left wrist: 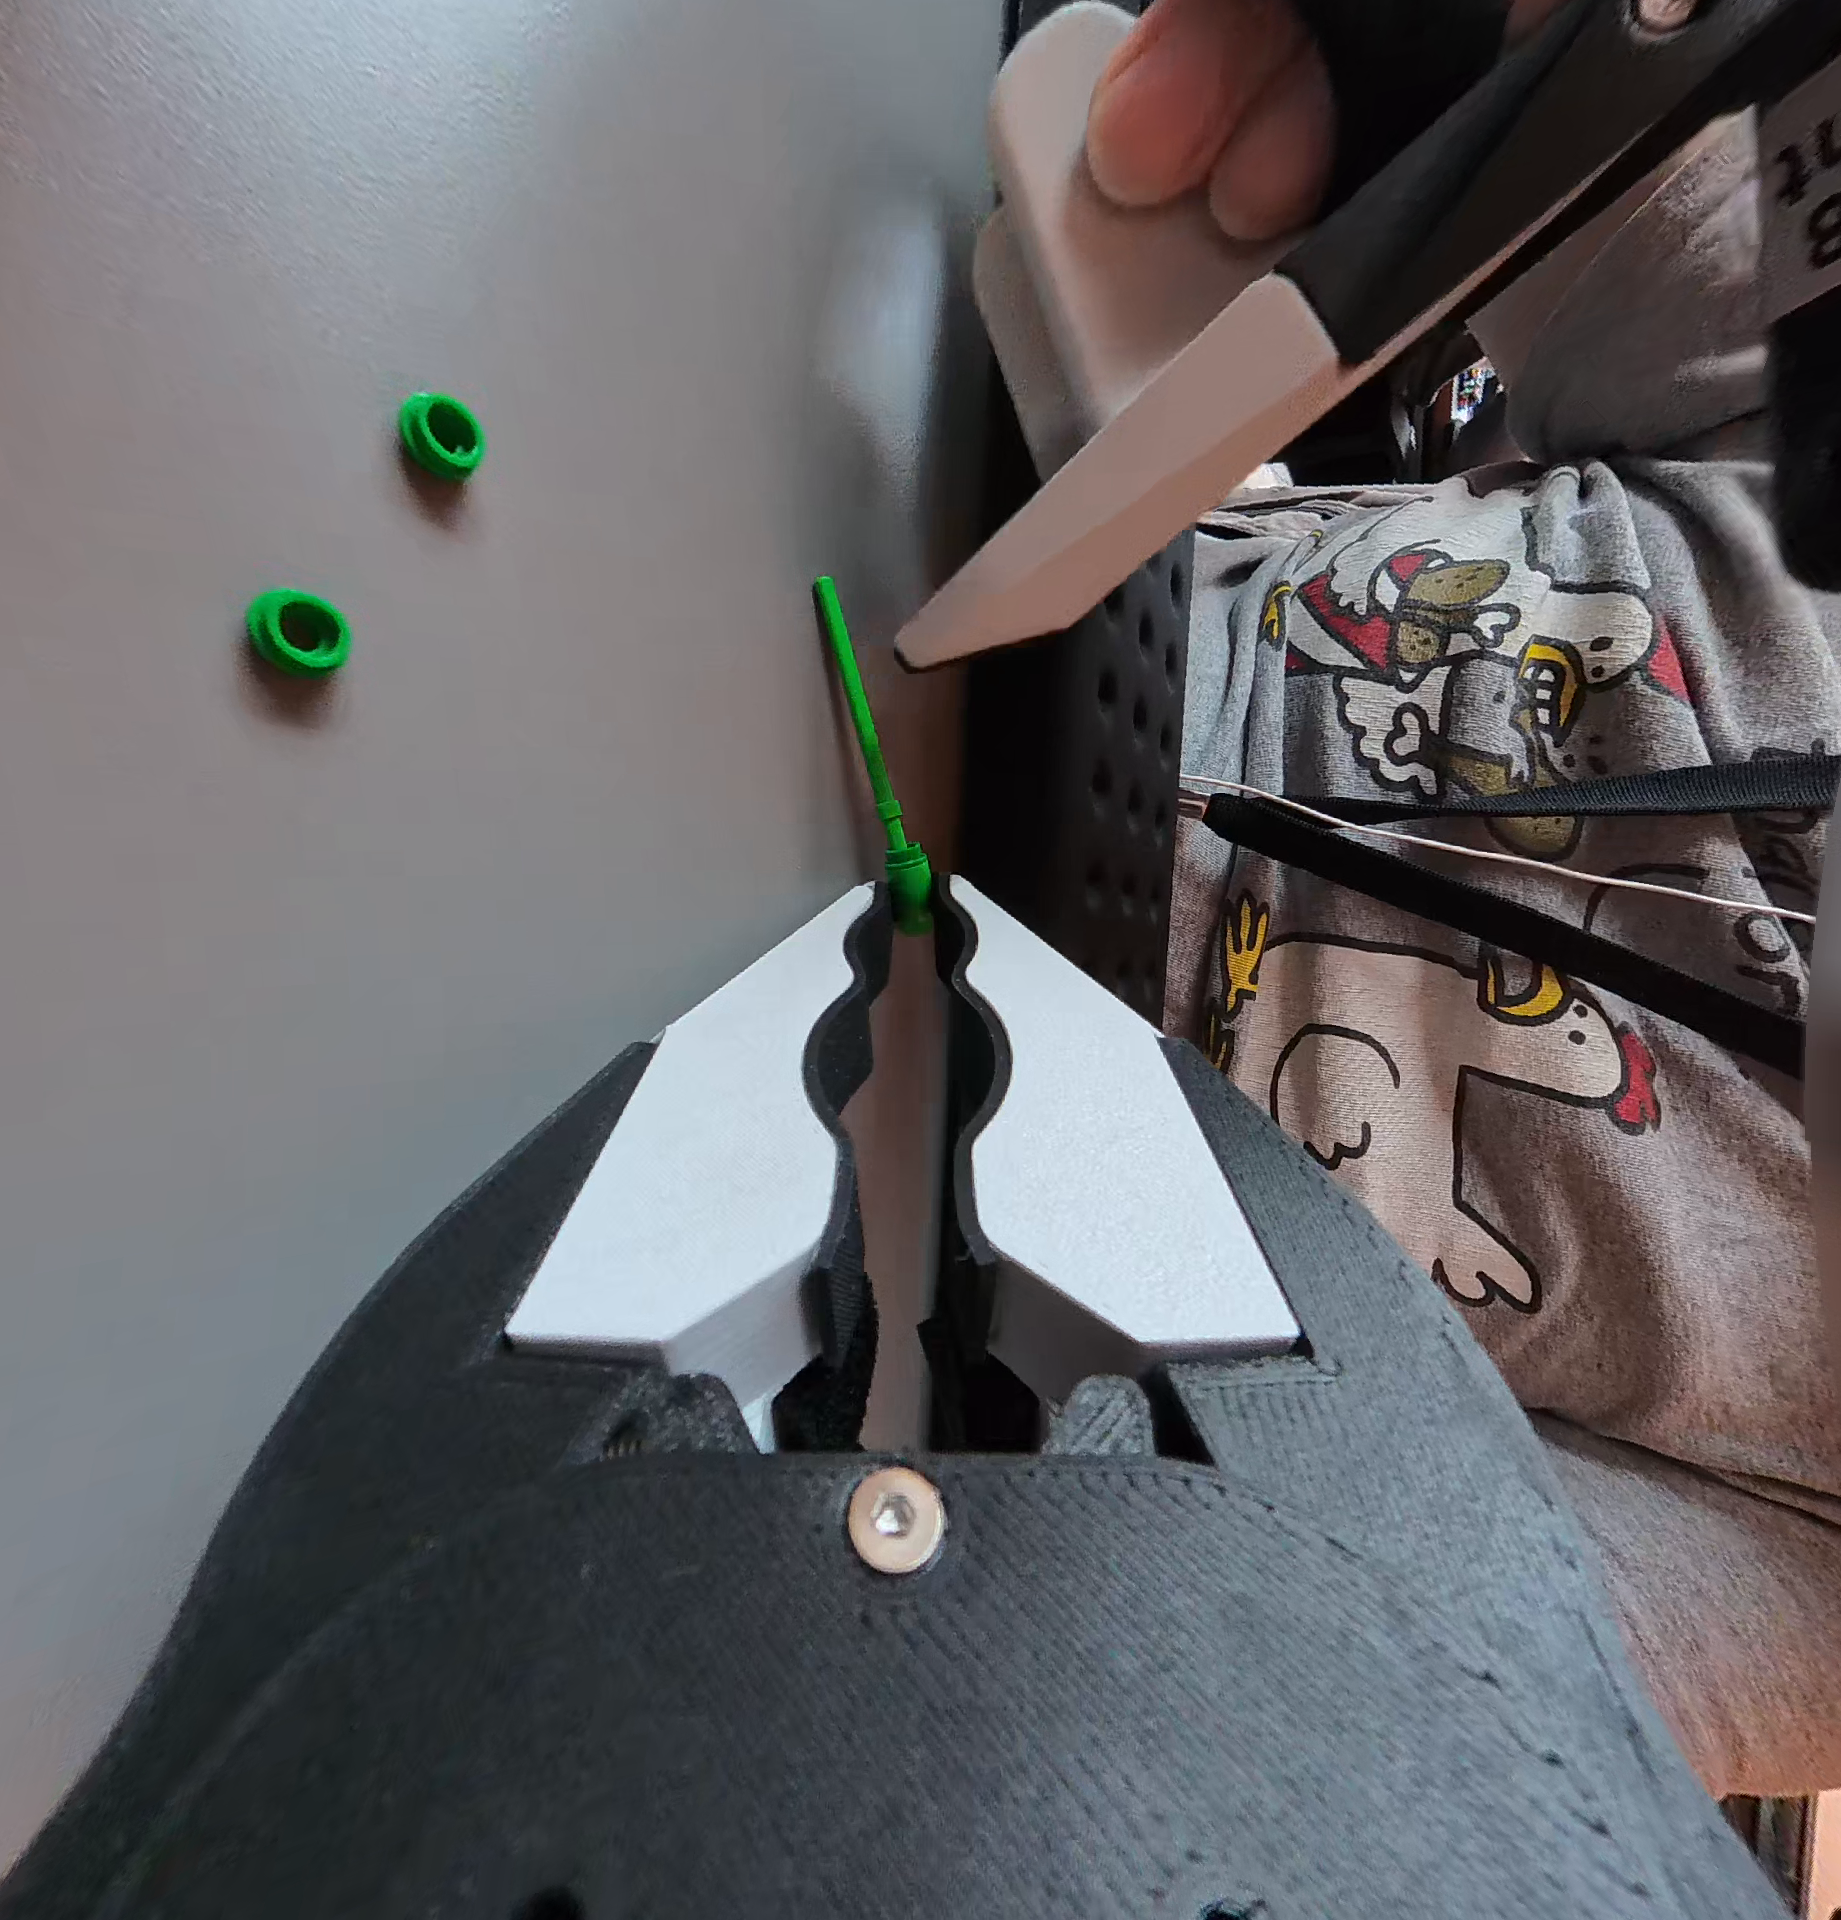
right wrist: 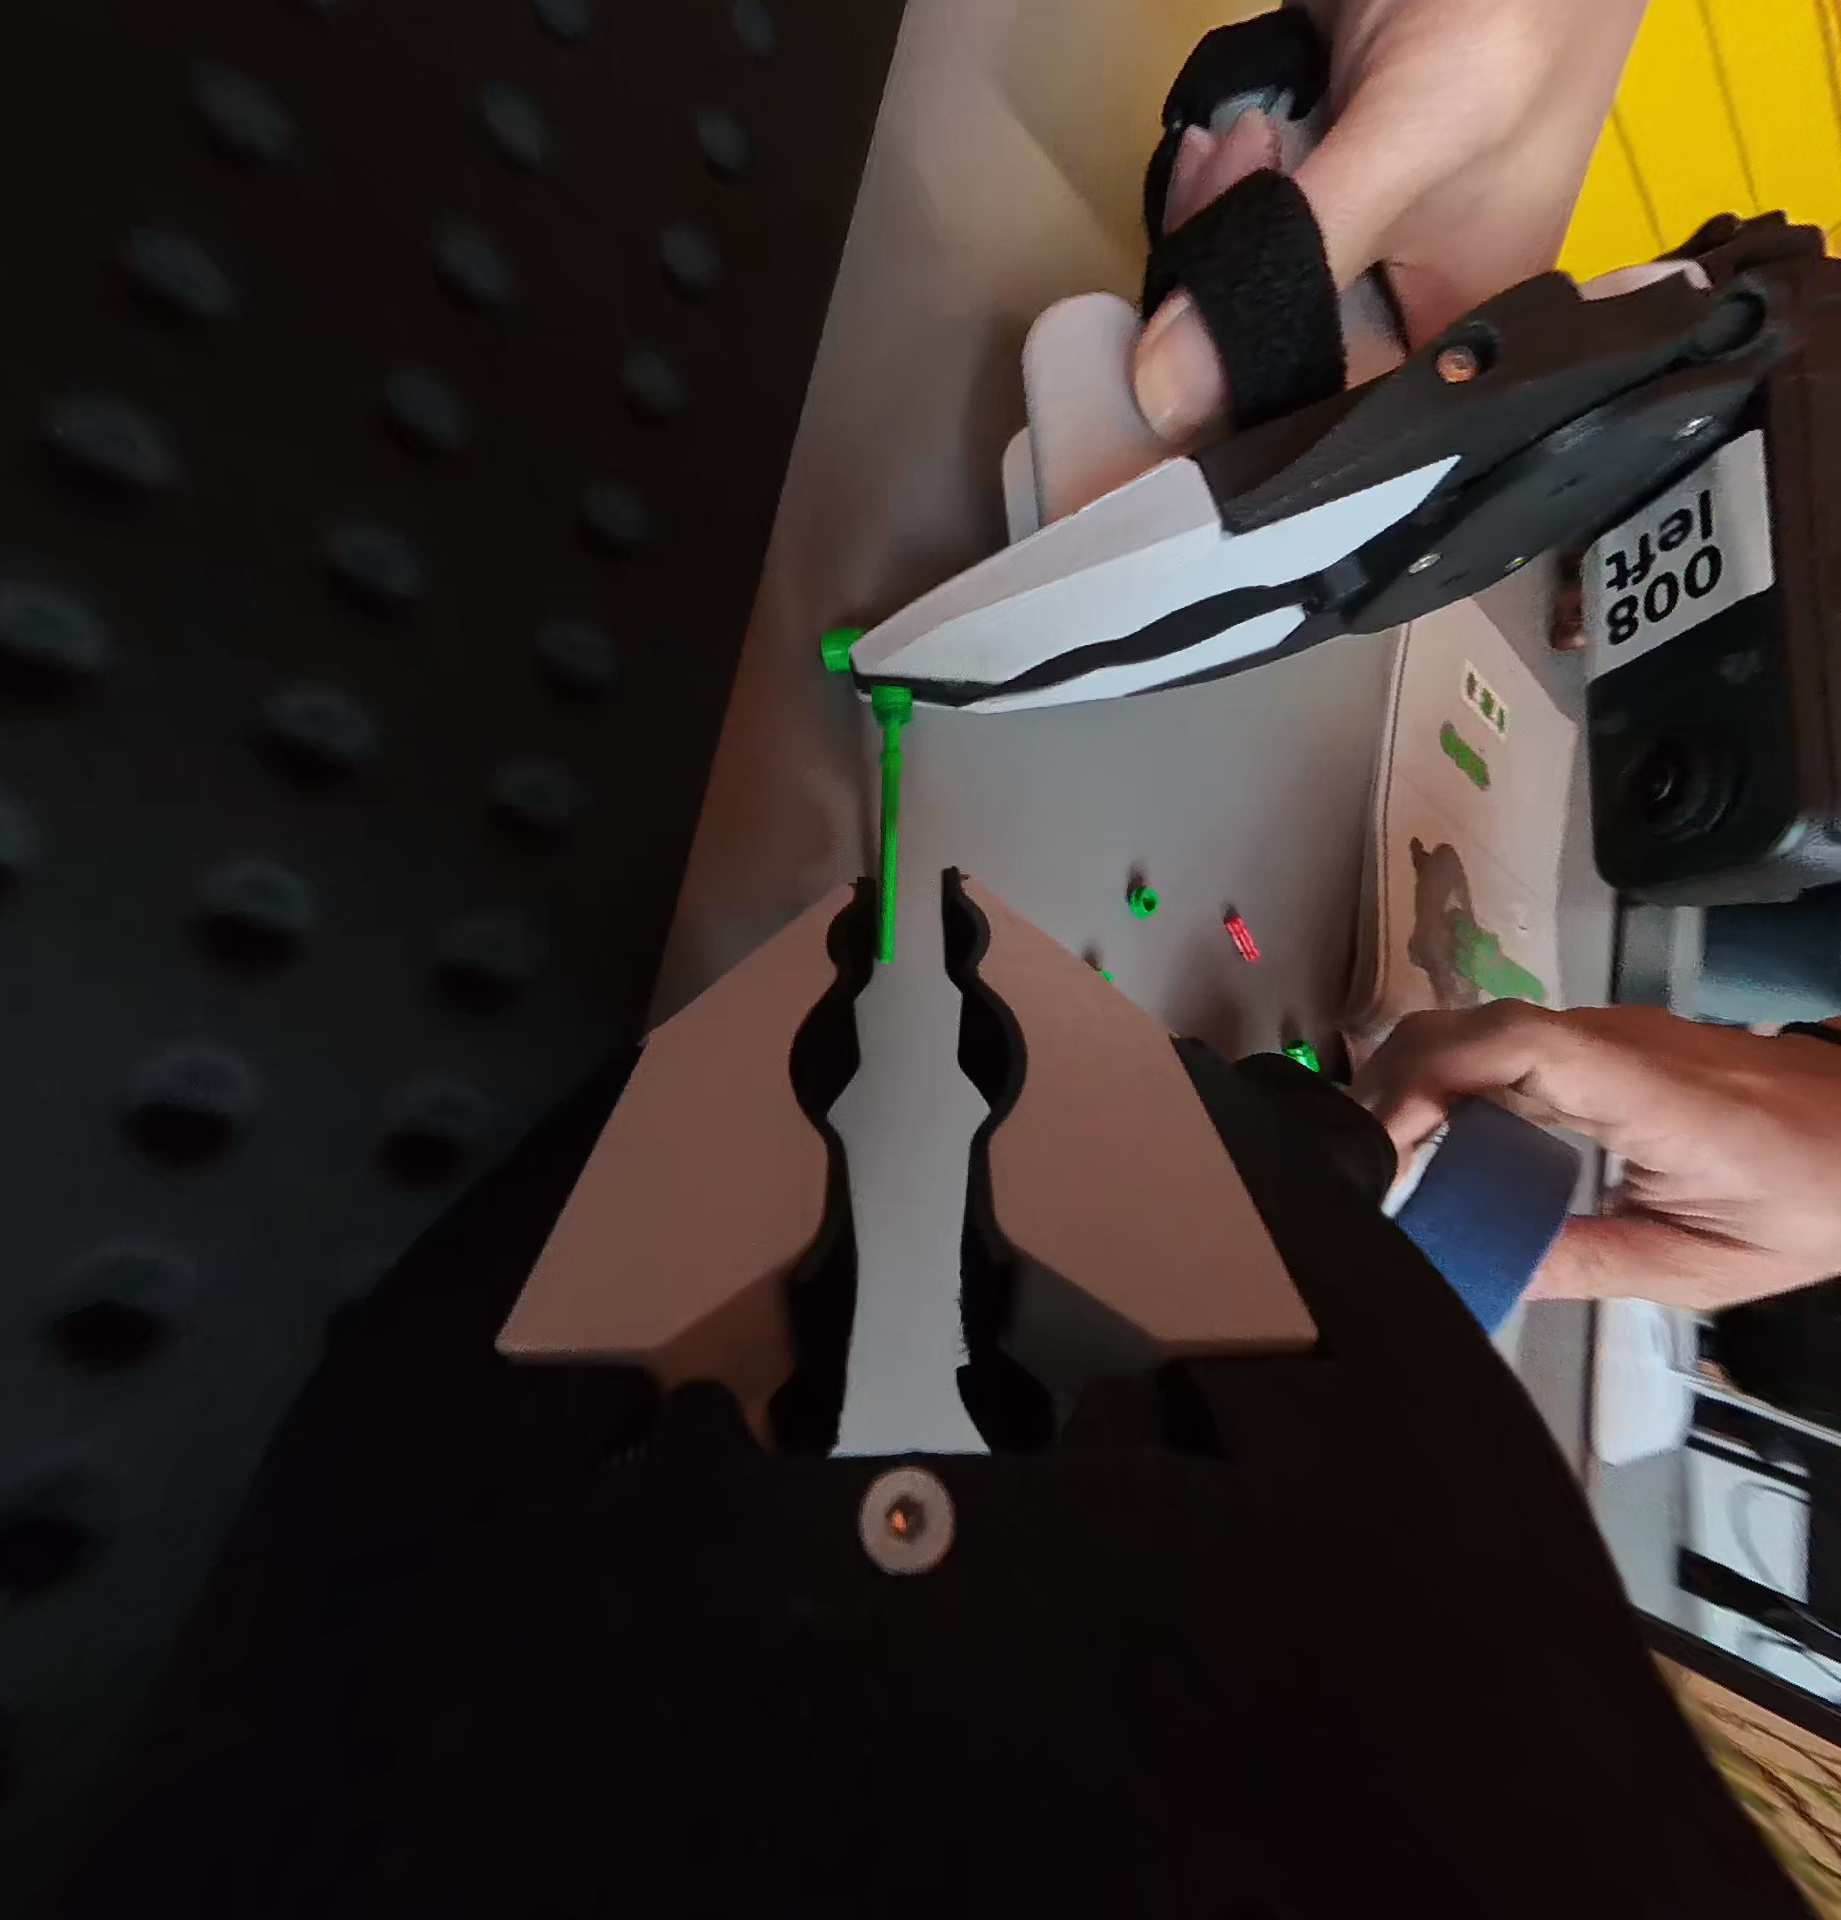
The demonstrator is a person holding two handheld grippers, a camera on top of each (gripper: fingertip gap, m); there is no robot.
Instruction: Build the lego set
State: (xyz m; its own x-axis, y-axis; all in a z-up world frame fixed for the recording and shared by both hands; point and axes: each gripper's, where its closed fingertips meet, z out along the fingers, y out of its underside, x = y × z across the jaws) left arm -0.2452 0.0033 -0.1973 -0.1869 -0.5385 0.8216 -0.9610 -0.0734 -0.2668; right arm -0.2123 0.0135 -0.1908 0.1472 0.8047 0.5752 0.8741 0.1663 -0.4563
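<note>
Left tool (left wrist: pixel 908 896) grips green rod (left wrist: pixel 856 698); labelled camera (right wrist: pixel 1685 665).

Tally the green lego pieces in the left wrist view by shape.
Green rings, lying on the table: 2
Green rod, pinched at its base in the left claw: 1
Total: 3

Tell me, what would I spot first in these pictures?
Probably the thin green stick, pinched by its thick end in the left gripper and held up in the air. The right gripper sits open around its thin end. Two little green rings lie on the grey table.
</note>
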